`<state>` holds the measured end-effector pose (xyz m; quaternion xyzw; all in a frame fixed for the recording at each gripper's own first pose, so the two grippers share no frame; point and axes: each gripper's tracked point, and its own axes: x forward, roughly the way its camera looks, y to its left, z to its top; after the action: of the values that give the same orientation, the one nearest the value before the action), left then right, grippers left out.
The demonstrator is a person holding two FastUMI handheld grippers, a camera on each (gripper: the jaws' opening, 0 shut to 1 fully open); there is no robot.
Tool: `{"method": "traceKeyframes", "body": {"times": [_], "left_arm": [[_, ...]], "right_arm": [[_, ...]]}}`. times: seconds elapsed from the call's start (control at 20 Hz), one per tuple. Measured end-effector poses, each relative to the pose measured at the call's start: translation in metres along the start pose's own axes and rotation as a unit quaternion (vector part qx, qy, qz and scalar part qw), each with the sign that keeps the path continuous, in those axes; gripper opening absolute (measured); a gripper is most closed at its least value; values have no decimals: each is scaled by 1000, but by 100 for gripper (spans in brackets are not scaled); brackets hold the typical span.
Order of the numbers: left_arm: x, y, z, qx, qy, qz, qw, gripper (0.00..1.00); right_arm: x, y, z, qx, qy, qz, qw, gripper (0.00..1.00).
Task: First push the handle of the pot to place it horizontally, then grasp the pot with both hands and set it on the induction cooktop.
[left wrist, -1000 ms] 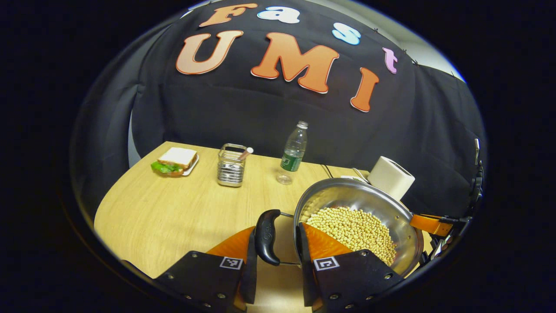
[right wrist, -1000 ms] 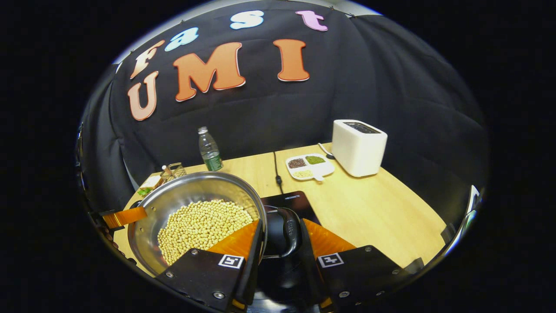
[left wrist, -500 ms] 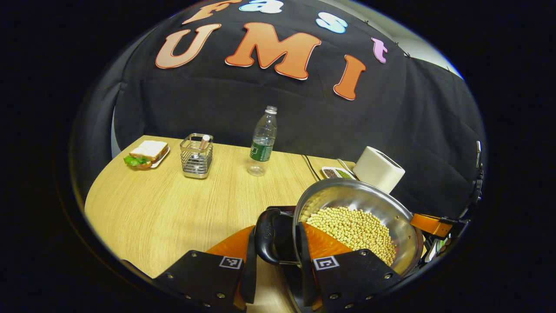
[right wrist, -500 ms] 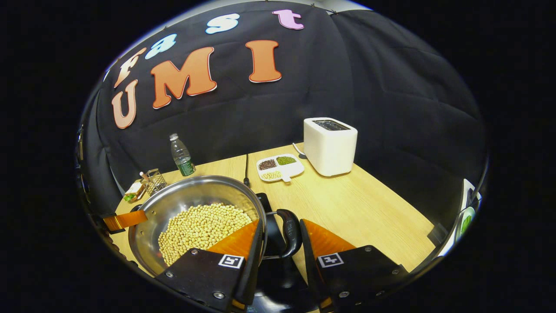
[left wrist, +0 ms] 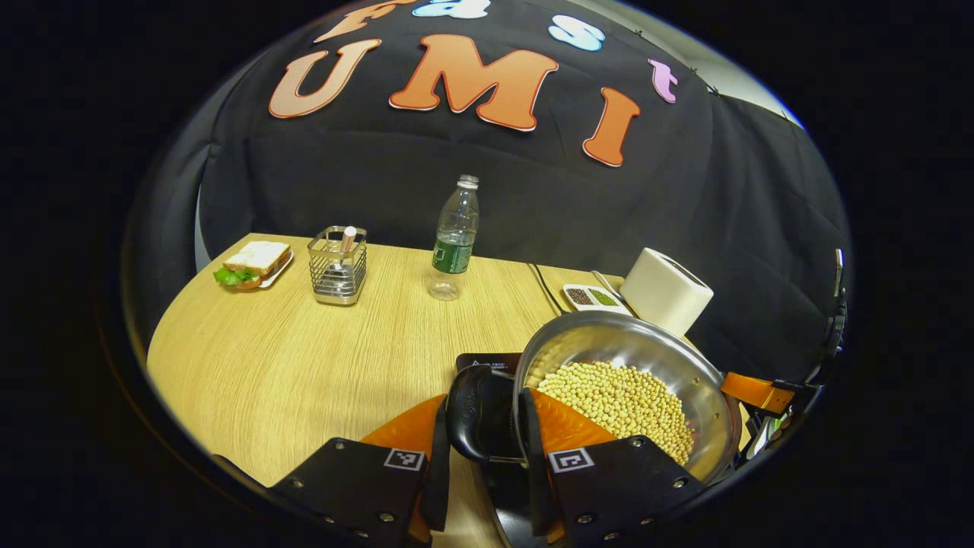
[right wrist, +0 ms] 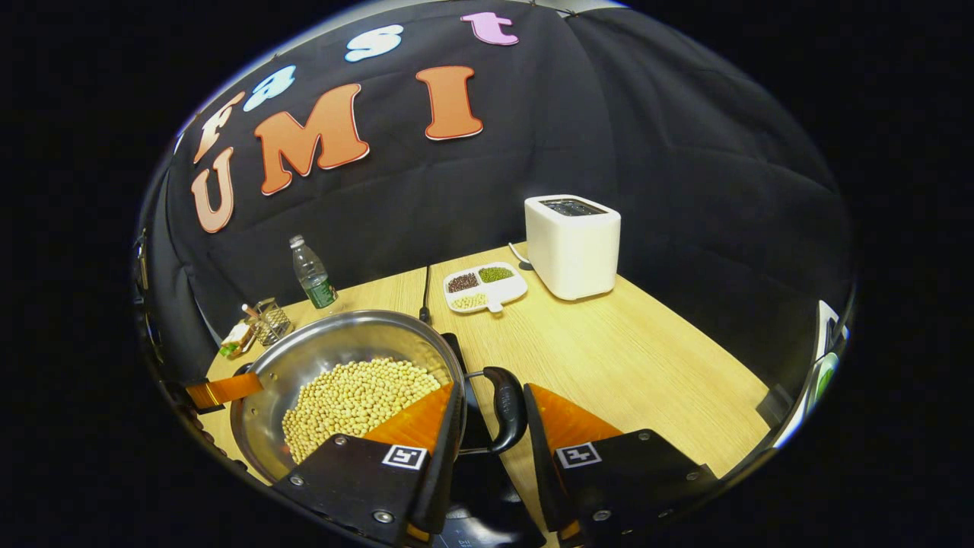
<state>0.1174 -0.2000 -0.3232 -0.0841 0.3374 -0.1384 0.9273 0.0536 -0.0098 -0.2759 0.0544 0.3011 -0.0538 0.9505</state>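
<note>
A steel pot [left wrist: 647, 346] holding yellow beans [left wrist: 616, 396] is held between both grippers. My left gripper [left wrist: 483, 399] is shut on the pot's black left handle [left wrist: 466, 415]. The black induction cooktop [left wrist: 487, 360] shows just beyond that handle and under the pot. In the right gripper view the same pot [right wrist: 319, 354] sits at lower left, and my right gripper [right wrist: 493, 392] is shut on its black right handle [right wrist: 507, 407]. A dark strip of cooktop [right wrist: 454, 346] shows behind the pot's rim. Whether the pot rests on the cooktop or hangs above it I cannot tell.
On the wooden table [left wrist: 304, 350] stand a sandwich plate [left wrist: 255, 262], a wire holder [left wrist: 337, 266] and a water bottle [left wrist: 454, 240]. A white toaster [right wrist: 572, 243] and a divided dish of grains [right wrist: 479, 287] stand at the back right. A black cable [right wrist: 424, 293] runs to the cooktop.
Both grippers have carried the pot sideways across the table. The cooktop has come into sight under the left handle, and the right handle now hangs over bare wood.
</note>
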Motion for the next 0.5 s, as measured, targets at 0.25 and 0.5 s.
{"method": "traceKeyframes", "body": {"times": [0.25,0.5], "left_arm": [[-7,4,6,-4,-10,9,1000,54],[-45,8,56,-19,-77,22,997,47]], "right_arm": [[-4,4,-4,12,14,18,1000,49],[-30,6,33,-5,-35,25,999,53]]}}
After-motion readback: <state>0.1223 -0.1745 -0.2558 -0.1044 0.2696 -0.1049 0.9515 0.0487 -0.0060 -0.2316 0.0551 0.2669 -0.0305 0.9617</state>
